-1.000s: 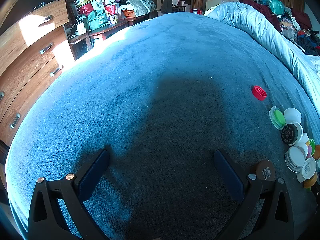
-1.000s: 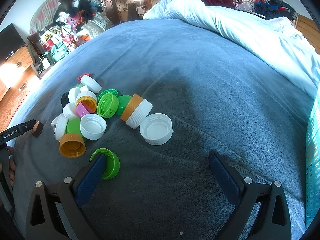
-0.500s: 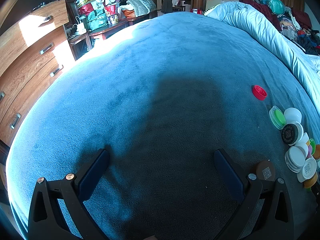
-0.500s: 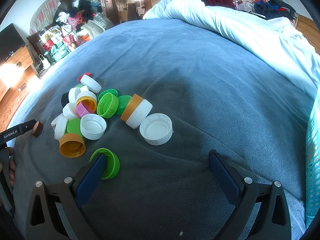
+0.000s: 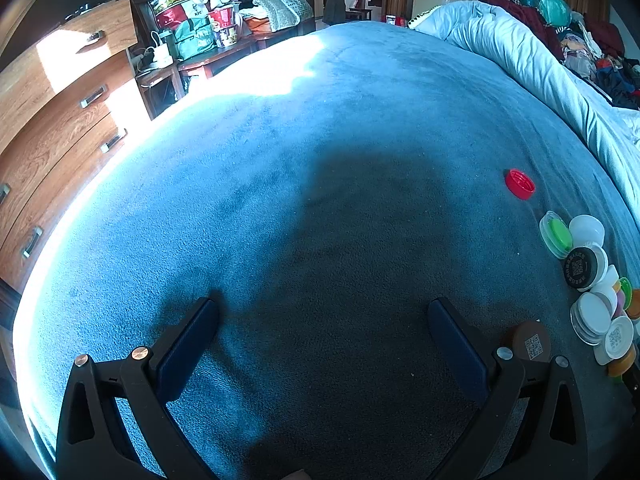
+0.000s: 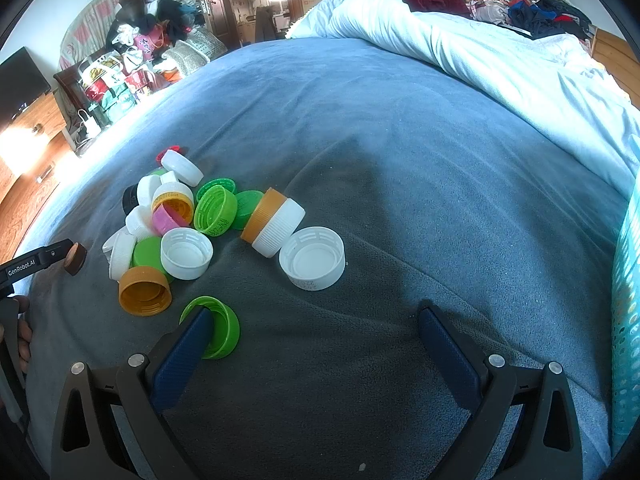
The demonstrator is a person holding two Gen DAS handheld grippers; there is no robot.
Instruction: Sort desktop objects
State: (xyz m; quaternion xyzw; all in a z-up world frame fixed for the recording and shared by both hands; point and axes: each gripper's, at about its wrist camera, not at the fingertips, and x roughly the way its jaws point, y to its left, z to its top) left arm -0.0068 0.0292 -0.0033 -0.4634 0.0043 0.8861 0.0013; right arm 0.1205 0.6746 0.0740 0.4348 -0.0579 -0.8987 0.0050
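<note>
Blue bed blanket (image 6: pixel 400 128) is carrying a heap of bottle caps (image 6: pixel 192 216). I am holding both grippers, left gripper (image 5: pixel 322 340) and right gripper (image 6: pixel 310 344), spread and empty (sorting not yet begun); next, I'm judging, closing on the near green cap (image 6: pixel 222 330).

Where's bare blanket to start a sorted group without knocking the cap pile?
Free: the wide blue blanket between the bottle-cap pile and the rumpled white duvet, and the stretch between the pile and the wooden drawer chest. Crowded: the pile itself, with a loose green cap by the right gripper and a teal mesh basket at far right.
</note>
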